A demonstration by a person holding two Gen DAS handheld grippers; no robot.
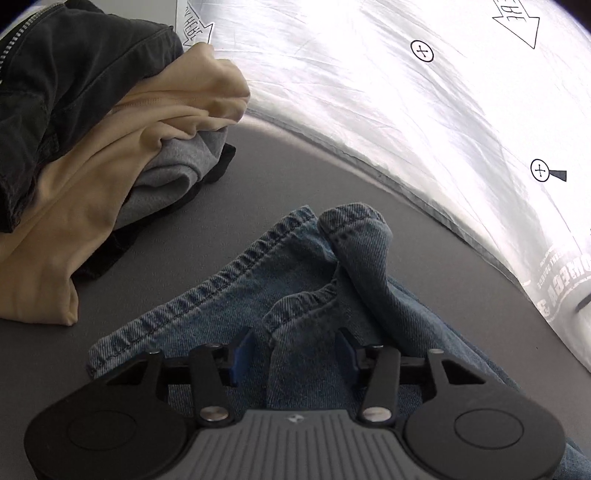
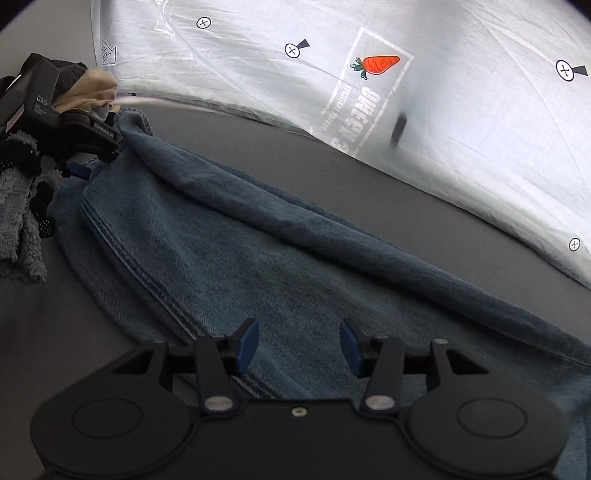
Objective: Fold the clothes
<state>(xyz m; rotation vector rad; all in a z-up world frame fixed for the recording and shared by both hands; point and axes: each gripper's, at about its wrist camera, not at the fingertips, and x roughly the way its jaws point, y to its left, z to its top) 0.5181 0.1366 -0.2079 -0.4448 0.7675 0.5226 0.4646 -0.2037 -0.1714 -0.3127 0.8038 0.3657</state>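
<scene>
Open left claw [image 1: 295, 350] straddling bunched denim jeans [image 1: 332, 266], stitched hem

A matte dark grey counter [image 1: 295, 173] carries everything in view. Along its far edge lies a large sheet of translucent white plastic film [image 1: 388, 92], creased and brightly lit. The film is printed with small black circled crosses [image 1: 422, 50], some with a black wedge beside them [image 2: 296, 48], and with outlined arrows holding lettering [image 1: 517, 22]. In the right wrist view a rectangular label on the film shows an orange carrot with green leaves [image 2: 377, 65] above upside-down pale lettering [image 2: 364, 110]. A short dark object [image 2: 398, 130] shows dimly through the film just right of that label.
</scene>
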